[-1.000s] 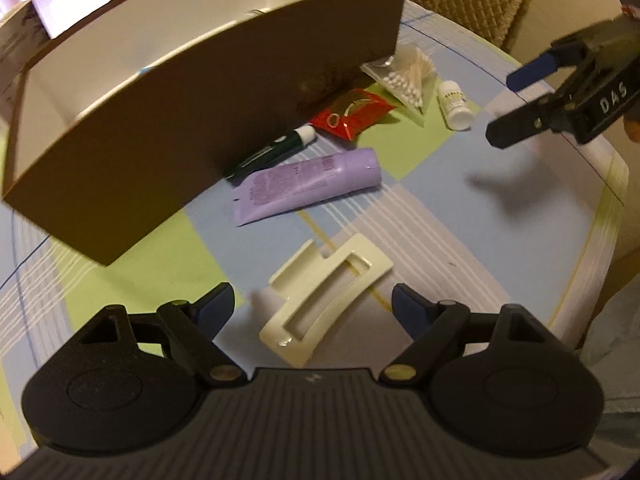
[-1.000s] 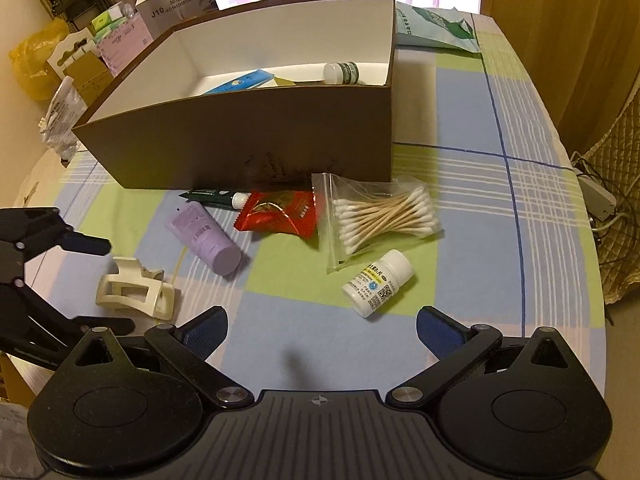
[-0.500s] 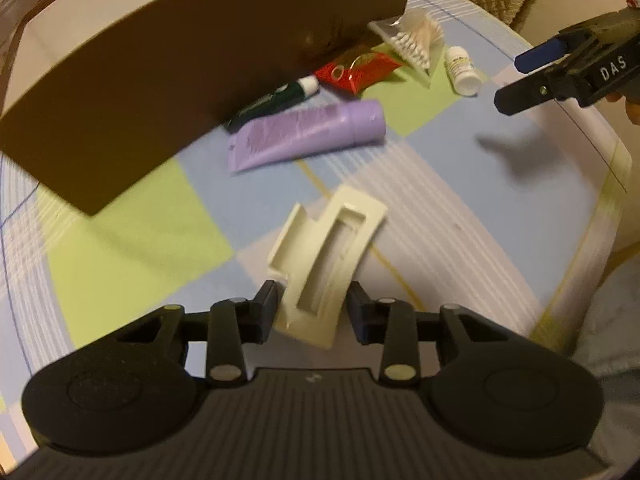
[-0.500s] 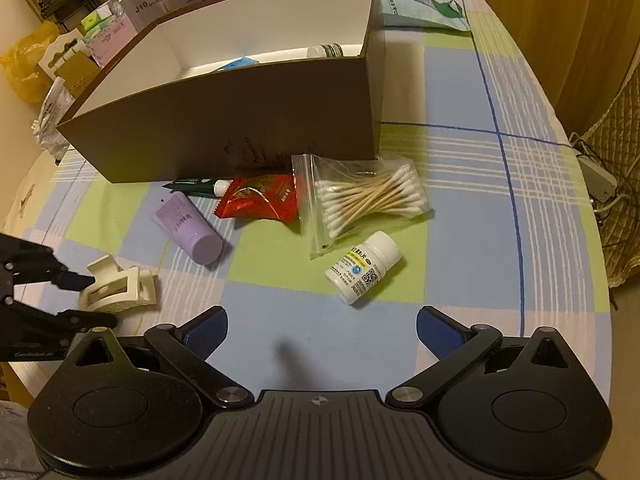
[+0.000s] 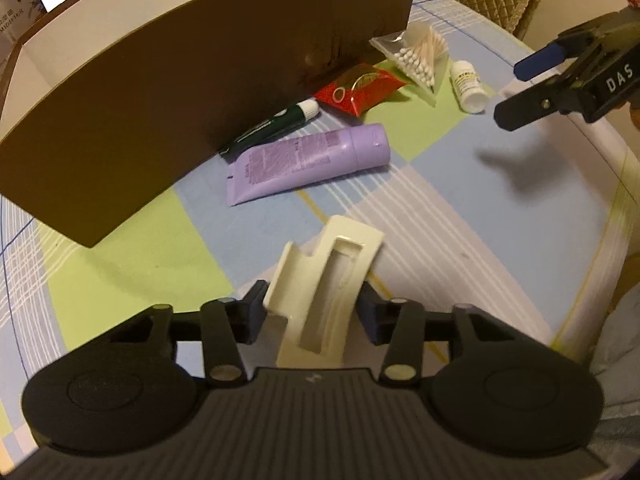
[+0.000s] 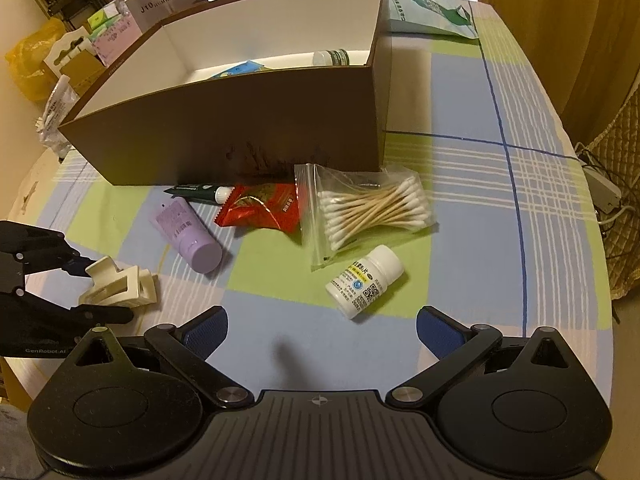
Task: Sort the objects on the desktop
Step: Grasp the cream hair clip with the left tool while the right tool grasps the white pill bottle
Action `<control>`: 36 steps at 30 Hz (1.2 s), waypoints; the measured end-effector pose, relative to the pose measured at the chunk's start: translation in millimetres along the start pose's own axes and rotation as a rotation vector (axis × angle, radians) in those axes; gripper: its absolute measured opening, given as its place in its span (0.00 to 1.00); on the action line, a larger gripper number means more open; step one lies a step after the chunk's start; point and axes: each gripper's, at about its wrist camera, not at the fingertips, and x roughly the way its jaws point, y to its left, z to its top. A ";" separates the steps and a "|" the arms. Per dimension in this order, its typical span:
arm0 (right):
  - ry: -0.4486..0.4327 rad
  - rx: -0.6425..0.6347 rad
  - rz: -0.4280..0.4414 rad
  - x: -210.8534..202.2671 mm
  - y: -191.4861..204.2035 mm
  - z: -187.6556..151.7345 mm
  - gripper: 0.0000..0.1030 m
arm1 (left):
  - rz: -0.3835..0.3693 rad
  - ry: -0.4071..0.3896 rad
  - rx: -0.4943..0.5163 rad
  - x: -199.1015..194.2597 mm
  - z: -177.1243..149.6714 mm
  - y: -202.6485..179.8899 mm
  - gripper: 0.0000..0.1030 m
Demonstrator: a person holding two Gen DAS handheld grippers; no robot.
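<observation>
Left gripper: while its jaws have just been opening a little, the left gripper [image 5: 310,312] is clasping the cream hair clip [image 5: 326,276] near the table's [image 6: 472,184] front-left corner.
Right gripper: the right gripper [image 6: 320,330] is hanging released, holding nothing.
Risk: I think the slack grip is letting the tilted clip twist out before the brown box [image 6: 256,128].
Writing: "DAS", "GenRobot.AI", "J10" are showing.

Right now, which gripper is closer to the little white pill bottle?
The right gripper. It hovers open just in front of the pill bottle, without touching it. The left gripper is farther off, closed on the cream hair clip beyond the purple tube.
</observation>
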 end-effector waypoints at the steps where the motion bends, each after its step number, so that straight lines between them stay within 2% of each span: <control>1: -0.009 -0.011 0.009 0.8 -1.4 0.2 1.00 | -0.001 -0.001 0.002 -0.3 0.1 -0.2 0.39; 4: -0.036 -0.045 0.037 3.2 -5.6 0.6 1.00 | 0.004 0.004 -0.011 -4.9 -3.9 1.8 0.39; 8: -0.040 -0.175 0.049 10.2 -8.5 3.7 1.00 | 0.013 -0.002 -0.028 -17.0 -11.3 6.2 0.39; 16: 0.039 -0.399 0.103 31.9 -20.4 15.9 1.00 | 0.035 0.006 -0.080 -26.3 -21.9 13.8 0.39; 17: 0.048 -0.416 0.109 34.0 -20.5 18.0 0.96 | 0.035 0.006 -0.085 -26.6 -23.2 13.7 0.39; 18: 0.063 -0.434 0.115 36.8 -20.5 20.0 0.87 | 0.035 0.006 -0.089 -27.0 -24.4 13.7 0.39; 19: 0.080 -0.452 0.122 39.7 -20.5 22.0 0.67 | 0.035 0.007 -0.092 -26.9 -25.6 13.4 0.39; 23: 0.092 -0.481 0.121 45.8 -19.0 23.3 0.63 | 0.039 0.010 -0.109 -26.7 -29.5 13.7 0.39; 25: 0.090 -0.488 0.120 46.0 -15.8 22.7 0.48 | 0.042 0.011 -0.119 -26.6 -31.4 14.5 0.39; 30: 0.121 -0.497 0.121 45.0 2.4 15.1 0.48 | 0.050 0.020 -0.142 -26.8 -35.1 17.4 0.39; 36: 0.149 -0.571 0.140 39.0 35.9 7.5 0.48 | 0.050 0.023 -0.151 -27.8 -35.1 19.7 0.39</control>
